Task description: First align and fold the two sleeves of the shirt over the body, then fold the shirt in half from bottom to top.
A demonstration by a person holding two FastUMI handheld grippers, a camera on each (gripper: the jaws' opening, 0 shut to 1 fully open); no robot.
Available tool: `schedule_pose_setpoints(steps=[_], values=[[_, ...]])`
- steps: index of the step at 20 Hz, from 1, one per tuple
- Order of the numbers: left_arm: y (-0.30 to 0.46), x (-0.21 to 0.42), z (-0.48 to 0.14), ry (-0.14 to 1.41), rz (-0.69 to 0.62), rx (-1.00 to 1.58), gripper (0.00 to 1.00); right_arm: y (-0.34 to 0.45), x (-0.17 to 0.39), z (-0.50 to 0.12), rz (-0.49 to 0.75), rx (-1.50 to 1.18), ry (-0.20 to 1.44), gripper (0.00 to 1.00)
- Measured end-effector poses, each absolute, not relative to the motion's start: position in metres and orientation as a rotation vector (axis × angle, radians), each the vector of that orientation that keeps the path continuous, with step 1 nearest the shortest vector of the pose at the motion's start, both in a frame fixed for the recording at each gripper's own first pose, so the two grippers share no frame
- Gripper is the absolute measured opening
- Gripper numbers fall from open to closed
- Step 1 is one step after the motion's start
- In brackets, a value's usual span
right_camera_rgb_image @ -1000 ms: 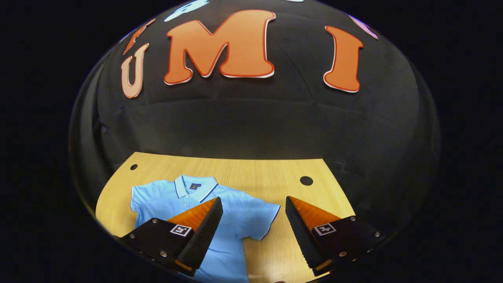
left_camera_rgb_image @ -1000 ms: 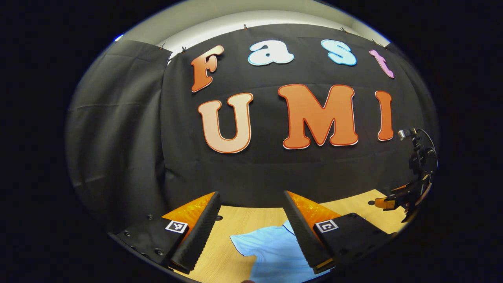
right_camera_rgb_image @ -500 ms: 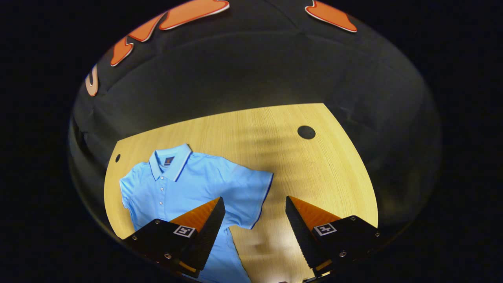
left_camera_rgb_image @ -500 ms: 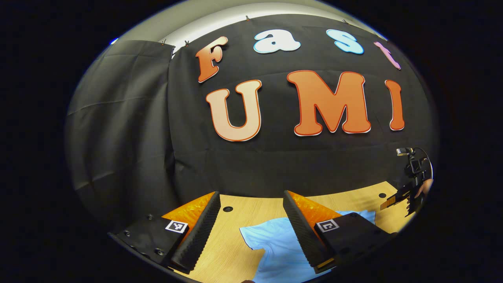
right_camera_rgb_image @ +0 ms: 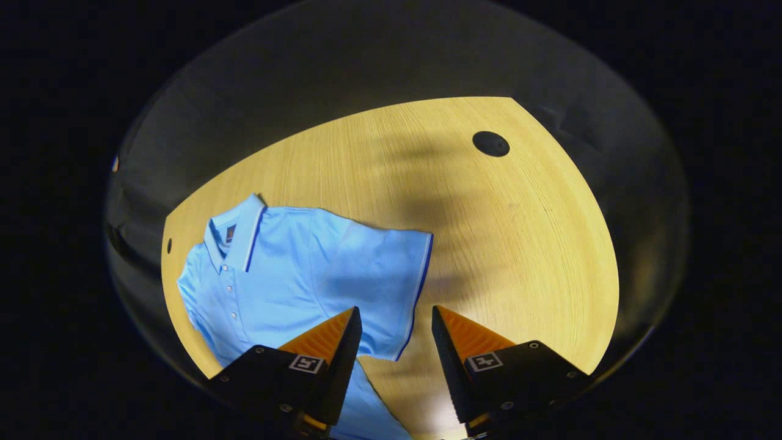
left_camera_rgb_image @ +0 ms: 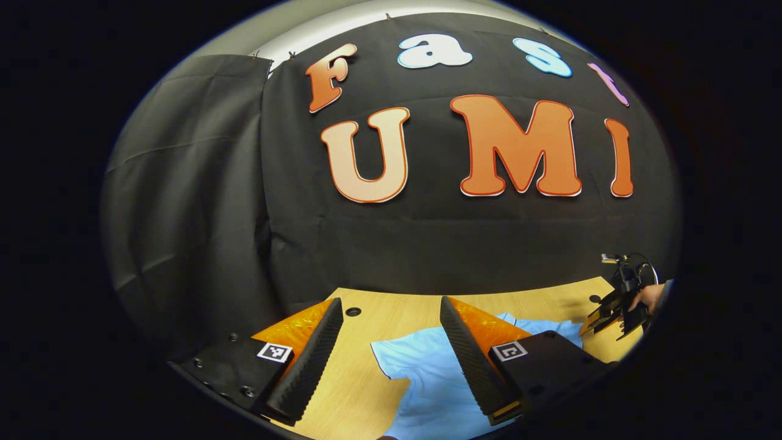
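In the left gripper view, the left gripper (left_camera_rgb_image: 391, 342) is held above the wooden table (left_camera_rgb_image: 342, 391) with its fingers wide apart; the light blue shirt (left_camera_rgb_image: 427, 385) lies flat beneath, one sleeve (left_camera_rgb_image: 391, 360) between the fingers.

In the right gripper view, the right gripper (right_camera_rgb_image: 394, 342) is seen with fingers apart (though closer set), poised over the right sleeve (right_camera_rgb_image: 397, 293). That sleeve's hem should be pinched squarely, so it can be laid flat over the body.

Right gripper (right_camera_rgb_image: 394, 318) tipped down closer over shirt (right_camera_rgb_image: 305, 269) sleeve, jaws narrowed, left gripper (left_camera_rgb_image: 391, 308) tilted slightly toward shirt.
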State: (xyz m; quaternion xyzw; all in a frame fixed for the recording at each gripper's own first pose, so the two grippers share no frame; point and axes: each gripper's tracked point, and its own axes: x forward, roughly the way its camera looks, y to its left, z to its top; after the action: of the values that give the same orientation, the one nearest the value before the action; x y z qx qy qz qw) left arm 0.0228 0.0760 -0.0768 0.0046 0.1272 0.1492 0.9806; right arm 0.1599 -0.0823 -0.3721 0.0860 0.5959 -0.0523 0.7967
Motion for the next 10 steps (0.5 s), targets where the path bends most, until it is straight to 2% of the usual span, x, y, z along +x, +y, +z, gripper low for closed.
schedule_pose_setpoints(steps=[8,10], values=[[0.069,0.021,-0.077,0.27,0.279,0.016,1.0,-0.083,0.152,-0.407,-0.16,0.114,1.39,0.53],[0.073,0.016,-0.078,0.272,0.291,0.013,1.0,-0.083,0.159,-0.408,-0.191,0.131,1.372,0.48]])
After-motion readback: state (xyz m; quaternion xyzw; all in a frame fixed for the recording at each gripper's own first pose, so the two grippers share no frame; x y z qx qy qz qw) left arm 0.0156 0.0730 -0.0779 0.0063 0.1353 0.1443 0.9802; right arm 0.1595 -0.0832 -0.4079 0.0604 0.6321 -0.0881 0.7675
